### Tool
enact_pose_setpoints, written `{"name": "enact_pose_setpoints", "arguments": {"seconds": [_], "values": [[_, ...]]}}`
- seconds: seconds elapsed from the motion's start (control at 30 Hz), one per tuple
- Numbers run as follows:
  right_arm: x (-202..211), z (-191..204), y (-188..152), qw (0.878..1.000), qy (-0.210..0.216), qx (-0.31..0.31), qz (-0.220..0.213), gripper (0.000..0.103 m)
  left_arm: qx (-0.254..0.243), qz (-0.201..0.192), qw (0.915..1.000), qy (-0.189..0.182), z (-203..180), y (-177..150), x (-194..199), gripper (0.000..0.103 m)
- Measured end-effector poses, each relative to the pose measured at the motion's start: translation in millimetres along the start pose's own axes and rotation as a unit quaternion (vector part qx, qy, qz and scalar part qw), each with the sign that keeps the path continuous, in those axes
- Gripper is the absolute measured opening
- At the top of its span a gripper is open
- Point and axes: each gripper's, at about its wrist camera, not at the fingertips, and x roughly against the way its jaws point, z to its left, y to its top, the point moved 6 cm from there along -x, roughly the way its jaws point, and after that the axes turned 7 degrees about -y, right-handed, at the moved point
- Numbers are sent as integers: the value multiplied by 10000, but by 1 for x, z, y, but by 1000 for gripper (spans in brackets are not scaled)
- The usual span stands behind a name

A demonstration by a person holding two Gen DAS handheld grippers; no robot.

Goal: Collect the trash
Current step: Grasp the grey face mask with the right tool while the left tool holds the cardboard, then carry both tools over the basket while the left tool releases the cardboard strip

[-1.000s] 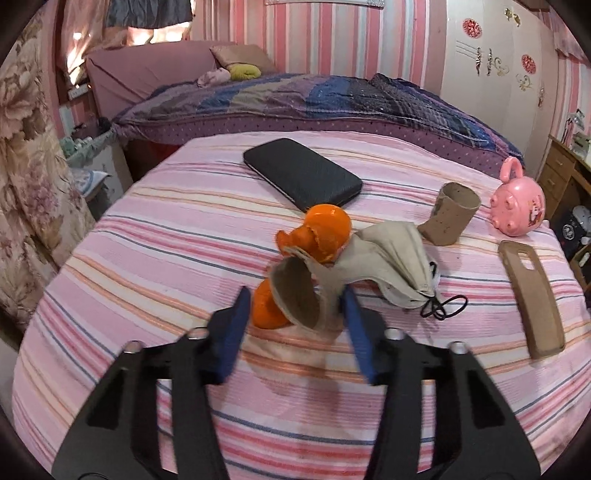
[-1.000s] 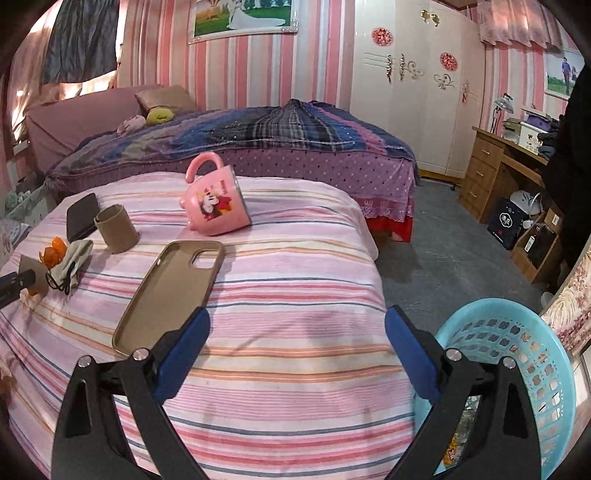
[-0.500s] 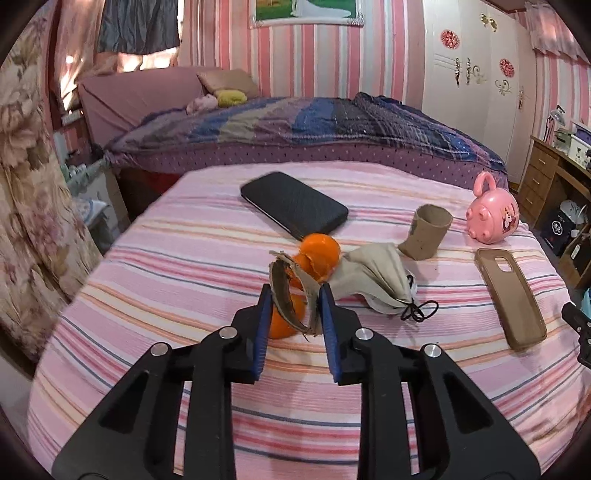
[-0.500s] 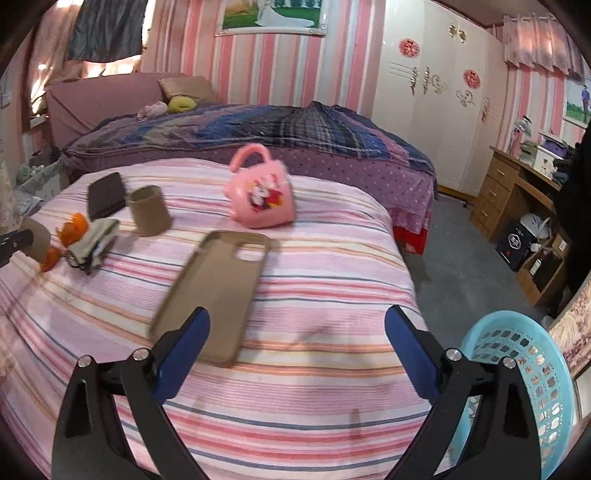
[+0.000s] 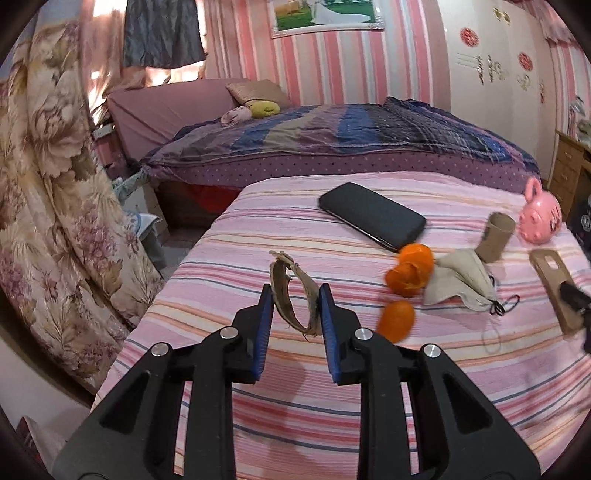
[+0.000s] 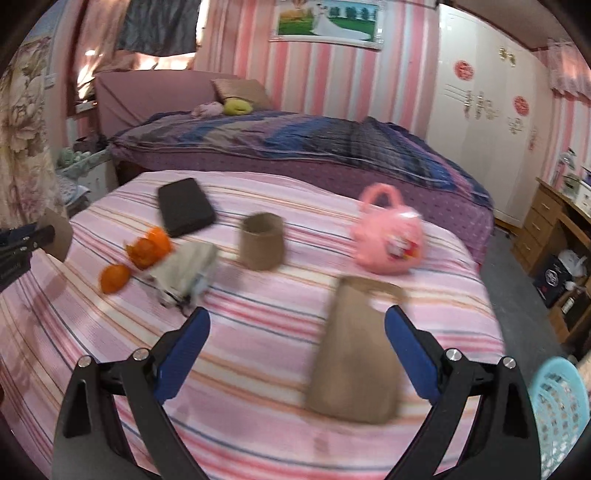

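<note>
A black phone (image 5: 372, 216), pink mug (image 5: 540, 218) (tipped over) and tan phone case (image 6: 356, 350).

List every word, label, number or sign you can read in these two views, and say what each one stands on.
No text can be read as words.
Pink mug: a cartoon print, too blurred to show any lettering.
White wardrobe: red round emblems and gold ornaments, too small to read.
Dark box on the floor by the desk: a pale round mark, unreadable.
Framed picture: an image only, no lettering.
</note>
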Motion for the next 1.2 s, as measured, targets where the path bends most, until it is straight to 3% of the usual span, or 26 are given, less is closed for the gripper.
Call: {"name": "enact_pose_setpoints", "arguments": {"seconds": [0.2,0.37,0.5,0.6,0.63,0.73,0.93,1.2], "values": [[-28,59,15,9986,180,466,186,93,493,222,9985,99,29,-6,-10,24],[-52,89,20,9957,359,652,545,91,564,223,9978,253,39,-6,-10,24],[-69,106,14,9909,602,856,847,60,588,234,9976,275,39,-4,-10,24],[-68,109,11,9902,696,903,811,35,493,202,9981,295,37,-3,-8,24],[-66,106,11,9910,694,865,749,26,464,195,9983,298,35,-3,-7,24],[-59,98,10,9934,660,741,574,22,400,172,9986,292,29,-2,-2,24],[-30,62,-4,9960,507,636,378,22,393,139,9990,127,15,-4,4,24],[19,-29,-33,9989,107,294,355,22,401,136,9989,-217,-27,-7,17,24]]}}
